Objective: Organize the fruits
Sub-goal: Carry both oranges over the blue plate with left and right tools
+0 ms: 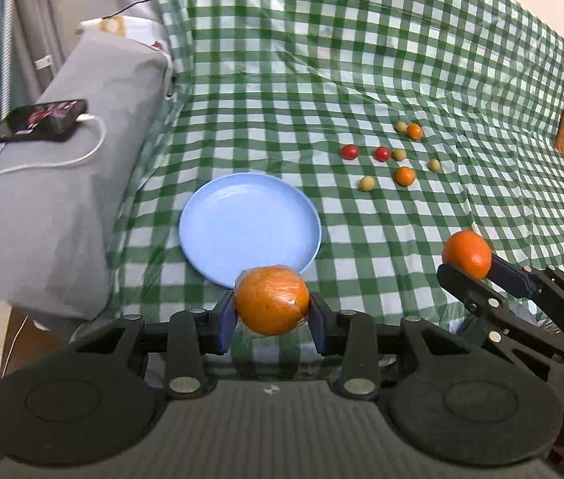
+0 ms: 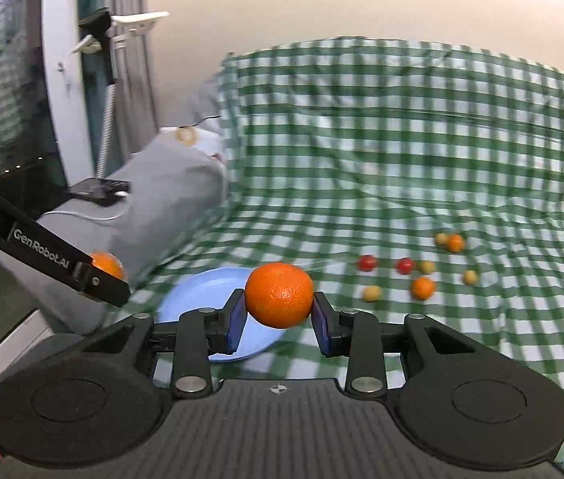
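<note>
2 oranges (image 1: 272,299) (image 2: 279,294) sit clamped between the jaws.

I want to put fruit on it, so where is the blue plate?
The blue plate lies on the checked cloth, just beyond the left gripper's wrapped orange.

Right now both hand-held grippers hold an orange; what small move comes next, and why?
Probably ease the left hand-held gripper forward over the blue plate and release there. Its plastic-wrapped orange sits at the plate's near rim, and nothing lies on the plate. The right hand-held gripper, shut on the bare orange, could follow.
</note>
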